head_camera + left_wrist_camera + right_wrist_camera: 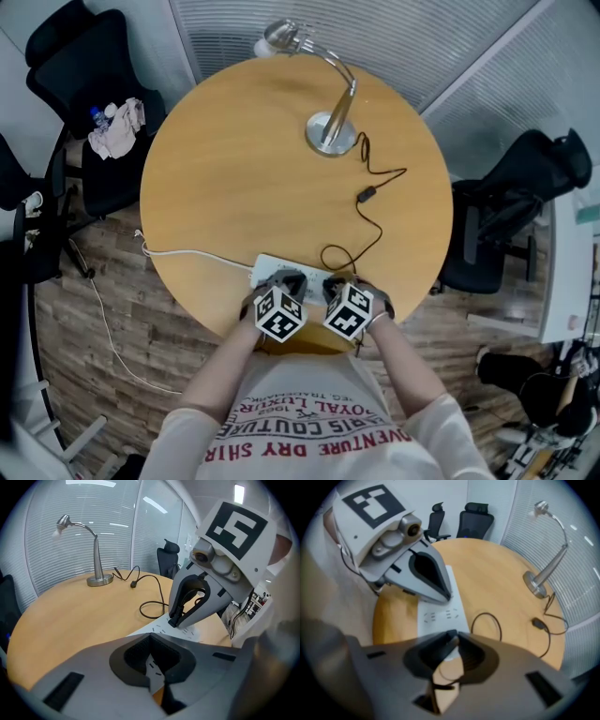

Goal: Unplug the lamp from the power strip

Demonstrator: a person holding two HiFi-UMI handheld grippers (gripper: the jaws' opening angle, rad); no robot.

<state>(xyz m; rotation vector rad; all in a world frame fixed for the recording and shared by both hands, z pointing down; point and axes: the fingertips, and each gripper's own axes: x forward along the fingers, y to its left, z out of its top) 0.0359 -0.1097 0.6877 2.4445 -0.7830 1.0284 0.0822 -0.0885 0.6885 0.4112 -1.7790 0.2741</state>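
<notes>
The silver desk lamp (333,127) stands at the far side of the round wooden table (234,169). Its black cord (375,220), with an inline switch (366,195), loops to the white power strip (267,267) at the near edge. My right gripper (335,283) is shut on the lamp's black plug (175,620), which sits in the strip (190,632). My left gripper (291,279) is shut, and its tip (448,596) presses down on the strip (440,616) just left of the plug. In the head view the grippers hide the plug.
The strip's white cable (178,251) runs left off the table to the wooden floor. A black chair (94,94) with cloth and a bottle on it stands at the left. Another black chair (525,197) is at the right. The person's body is close to the near edge.
</notes>
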